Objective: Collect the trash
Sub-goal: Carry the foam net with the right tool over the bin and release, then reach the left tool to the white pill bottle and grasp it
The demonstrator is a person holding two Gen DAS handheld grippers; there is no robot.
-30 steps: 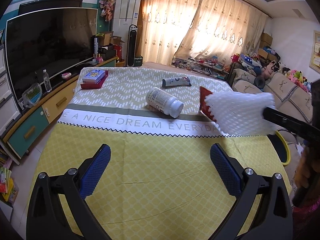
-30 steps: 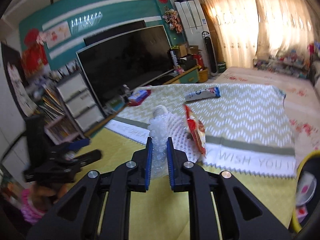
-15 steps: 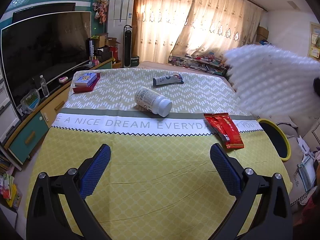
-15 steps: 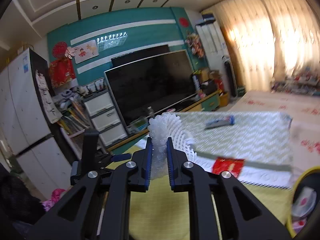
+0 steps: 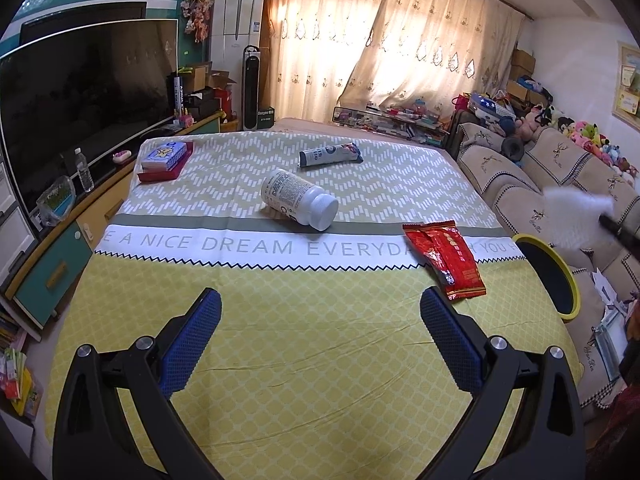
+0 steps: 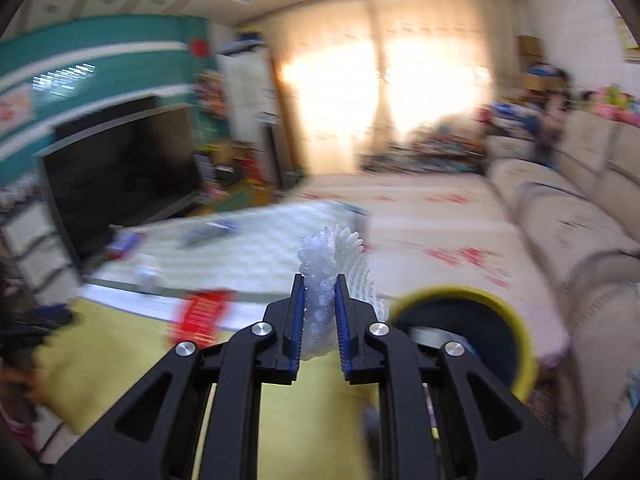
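Step in hand: carrying one piece of trash to the bin. The right gripper (image 6: 318, 308) pinches a white foam net sleeve (image 6: 320, 280) between its blue pads, the sleeve standing upright out of the jaws; the view is blurred. The sleeve sits just left of the yellow-rimmed bin (image 6: 520, 344) in the right wrist view, not clearly over its mouth. In the left wrist view the same sleeve (image 5: 576, 208) shows as a white blur past the tabletop's right edge, above the bin (image 5: 574, 280).

Next move, as judged: bring the sleeve fully over the dark opening, then part the pads so it drops inside. Foam this light may cling to a pad or drift wide of the rim.

Left gripper (image 5: 320, 336): one, spread wide, holding nothing, hovering over the near yellow part of the tabletop (image 5: 280, 360).

Count, near to far:
- Red snack wrapper (image 5: 446, 258): one, flat, near the right edge, closest to the bin.
- White pill bottle (image 5: 298, 199): one, lying on its side, mid-tabletop, cap toward the near side.
- Blue-and-white wrapper (image 5: 330, 155): one, toward the far edge.
- Small blue box (image 5: 165, 155): one, on a red tray (image 5: 158, 176), one, at the far left corner; whether these count as trash cannot be told.
- Bin: one, beside the right edge.
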